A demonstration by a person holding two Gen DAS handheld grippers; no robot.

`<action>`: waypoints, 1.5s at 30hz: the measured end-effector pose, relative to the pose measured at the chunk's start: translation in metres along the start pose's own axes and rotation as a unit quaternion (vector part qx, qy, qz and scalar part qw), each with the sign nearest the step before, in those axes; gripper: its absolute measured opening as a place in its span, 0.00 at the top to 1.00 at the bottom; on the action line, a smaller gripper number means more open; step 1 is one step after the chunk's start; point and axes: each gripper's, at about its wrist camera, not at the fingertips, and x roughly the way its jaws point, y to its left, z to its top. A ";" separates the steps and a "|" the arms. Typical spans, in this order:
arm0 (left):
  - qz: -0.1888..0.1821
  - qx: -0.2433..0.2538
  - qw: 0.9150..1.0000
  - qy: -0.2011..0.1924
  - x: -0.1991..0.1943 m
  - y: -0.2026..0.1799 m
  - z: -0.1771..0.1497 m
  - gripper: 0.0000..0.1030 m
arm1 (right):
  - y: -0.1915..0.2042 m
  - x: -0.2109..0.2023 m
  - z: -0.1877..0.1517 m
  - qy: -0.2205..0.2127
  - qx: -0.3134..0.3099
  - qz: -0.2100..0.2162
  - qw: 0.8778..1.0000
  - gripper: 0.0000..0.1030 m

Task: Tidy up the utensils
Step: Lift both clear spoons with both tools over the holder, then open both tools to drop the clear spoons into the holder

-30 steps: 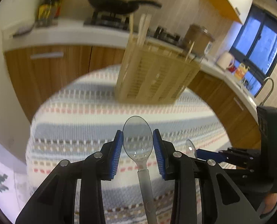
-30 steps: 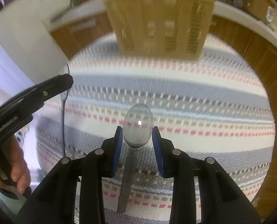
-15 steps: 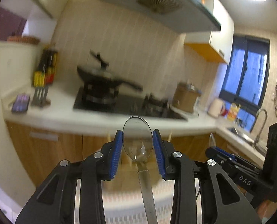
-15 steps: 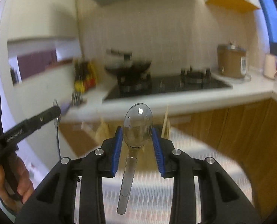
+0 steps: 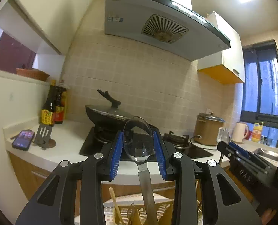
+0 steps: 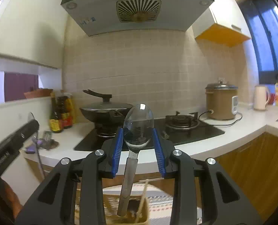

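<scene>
My left gripper [image 5: 138, 146] is shut on the bowl of a metal spoon [image 5: 137, 140], its handle hanging down over the wicker utensil basket [image 5: 157, 211] at the bottom edge. The right gripper [image 5: 229, 146] shows at the right of this view, also carrying a spoon. In the right wrist view, my right gripper [image 6: 138, 140] is shut on a second spoon [image 6: 138, 125], handle hanging over the basket [image 6: 120, 206] that holds chopsticks [image 6: 142, 196]. The left gripper [image 6: 26, 129] appears at the left edge with its spoon.
A white counter [image 6: 232, 131] runs behind with a black hob [image 6: 185, 129], a lidded wok [image 6: 105, 110], sauce bottles [image 6: 61, 116], a brown rice cooker [image 6: 221, 101] and a kettle [image 6: 260, 97]. A phone [image 5: 23, 139] lies at the counter's left. A range hood [image 6: 137, 7] hangs above.
Both grippers rose and tilted up from facing the striped tablecloth to facing the kitchen wall. Each keeps its spoon. The basket slid from the top of view to the bottom edge.
</scene>
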 end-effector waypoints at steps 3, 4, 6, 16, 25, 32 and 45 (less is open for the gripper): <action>0.007 -0.020 1.000 -0.013 0.004 0.004 -0.014 0.69 | -0.001 0.005 -0.016 -0.010 -0.014 -0.012 1.000 0.71; 0.012 -0.022 1.000 -0.018 0.005 0.004 -0.020 0.69 | -0.001 0.007 -0.019 -0.010 -0.016 -0.013 1.000 0.71; 0.026 -0.025 0.999 -0.027 0.006 0.004 -0.030 0.69 | -0.003 0.009 -0.029 -0.010 -0.017 -0.015 1.000 0.71; 0.056 0.028 0.997 -0.035 0.015 -0.019 -0.077 0.69 | -0.008 0.015 -0.057 0.003 -0.018 -0.012 1.000 0.71; 0.044 0.029 0.999 -0.009 0.000 -0.012 -0.076 0.53 | -0.018 -0.005 -0.056 0.037 0.007 0.021 0.999 0.58; 0.033 0.022 0.999 0.014 -0.037 -0.009 -0.066 0.47 | -0.017 -0.050 -0.050 0.040 0.014 0.025 0.999 0.56; 0.046 0.030 0.996 0.075 -0.113 0.007 -0.101 0.27 | -0.001 -0.125 -0.102 0.087 0.006 0.019 0.996 0.44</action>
